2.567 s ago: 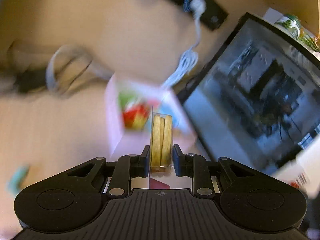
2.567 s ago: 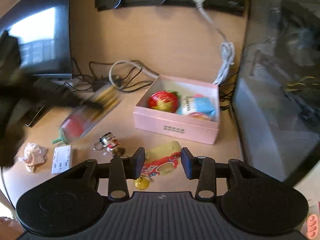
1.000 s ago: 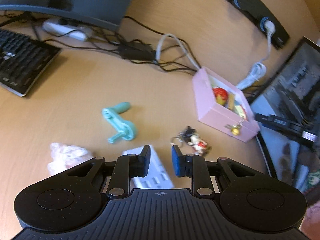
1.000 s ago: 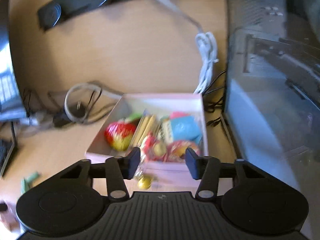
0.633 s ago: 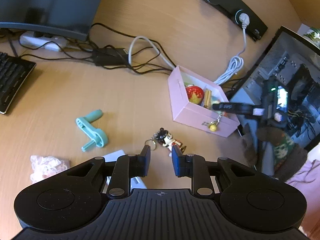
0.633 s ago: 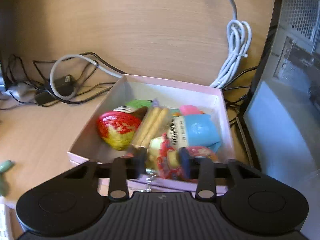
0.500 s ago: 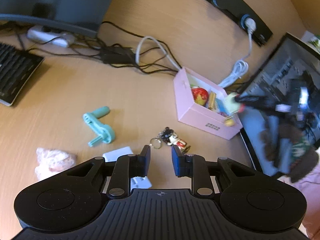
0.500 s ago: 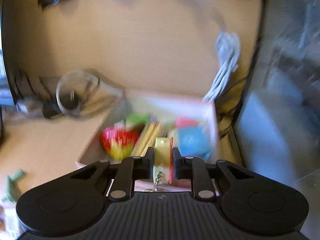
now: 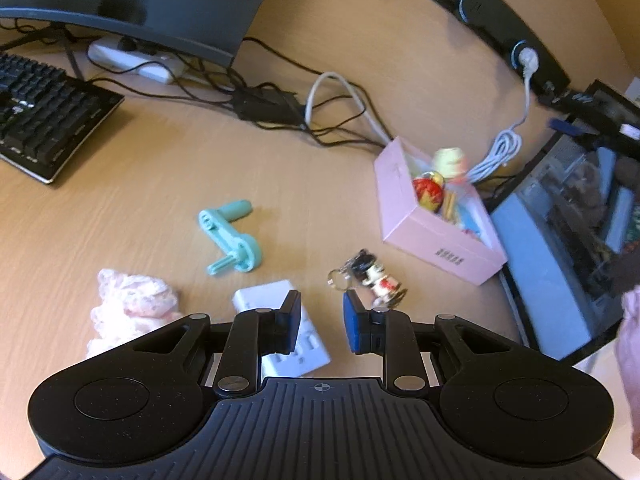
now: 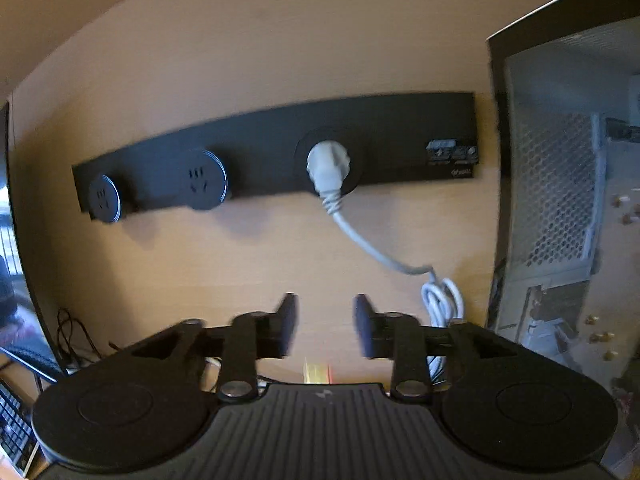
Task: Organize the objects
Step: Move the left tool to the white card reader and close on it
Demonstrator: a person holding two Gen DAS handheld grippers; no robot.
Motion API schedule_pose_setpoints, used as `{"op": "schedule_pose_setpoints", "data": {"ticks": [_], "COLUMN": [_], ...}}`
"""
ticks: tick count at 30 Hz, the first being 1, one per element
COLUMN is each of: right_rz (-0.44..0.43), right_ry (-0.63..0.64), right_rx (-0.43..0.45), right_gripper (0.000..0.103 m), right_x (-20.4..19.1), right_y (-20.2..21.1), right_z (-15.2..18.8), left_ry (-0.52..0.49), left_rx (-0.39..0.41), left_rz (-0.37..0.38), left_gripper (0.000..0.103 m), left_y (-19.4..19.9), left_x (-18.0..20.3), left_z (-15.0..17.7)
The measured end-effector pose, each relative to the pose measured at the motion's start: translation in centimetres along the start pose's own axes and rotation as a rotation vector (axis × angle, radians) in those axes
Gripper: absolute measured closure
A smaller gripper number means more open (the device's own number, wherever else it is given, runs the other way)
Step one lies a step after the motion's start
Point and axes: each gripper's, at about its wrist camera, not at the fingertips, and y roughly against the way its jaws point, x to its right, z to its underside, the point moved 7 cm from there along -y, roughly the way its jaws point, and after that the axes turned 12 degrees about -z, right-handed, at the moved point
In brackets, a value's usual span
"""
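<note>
Though blurred, pink box contents partly hidden.

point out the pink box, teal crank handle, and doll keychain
pink box (image 9: 448,250), left wrist view, on its front wall.
teal crank handle (image 9: 230,236), left wrist view, on its flat arm.
doll keychain (image 9: 378,276), left wrist view, on the figure's body.

A wooden desk meets a matching wall panel.

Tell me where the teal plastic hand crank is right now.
In the left wrist view, the teal plastic hand crank lies on the wooden desk, left of centre, above the white adapter block, beside the crumpled pink-white wad.
</note>
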Motion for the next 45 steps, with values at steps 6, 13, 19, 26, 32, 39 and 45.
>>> {"op": "schedule_pose_setpoints", "data": {"ticks": [6, 13, 19, 26, 32, 39, 45], "right_rz": [0.010, -0.048, -0.038, -0.026, -0.007, 0.019, -0.011], "right_ry": [0.027, 0.009, -0.023, 0.087, 0.116, 0.070, 0.026], "right_rx": [-0.028, -0.337, -0.455, -0.506, -0.516, -0.513, -0.541], "right_gripper": [0.020, 0.008, 0.008, 0.008, 0.007, 0.002, 0.000], "right_x": [-0.6, -3.4, -4.8, -5.1, -2.9, 0.4, 1.4], "right_y": [3.9, 6.7, 7.8, 8.5, 8.4, 9.0, 9.4], "right_z": [3.8, 17.7, 23.8, 25.7, 26.1, 25.9, 26.8], "left_ry": [-0.120, -0.070, -0.058, -0.155, -0.307, -0.420, -0.529], "left_rx": [-0.023, -0.083, -0.127, -0.077, -0.135, -0.130, -0.120], "left_rz": [-0.102, -0.214, -0.172, -0.295, -0.234, -0.216, -0.198], "left_gripper": [0.078, 0.078, 0.078, 0.078, 0.076, 0.075, 0.061], "left_y": [0.2, 0.8, -2.1, -3.3, -5.7, -6.8, -7.3], "left_x": [-1.3, -3.8, 0.4, 3.5, 8.9, 12.1, 14.6], "left_z": [1.3, 1.7, 0.1, 0.7, 2.9, 5.1, 6.4]}}
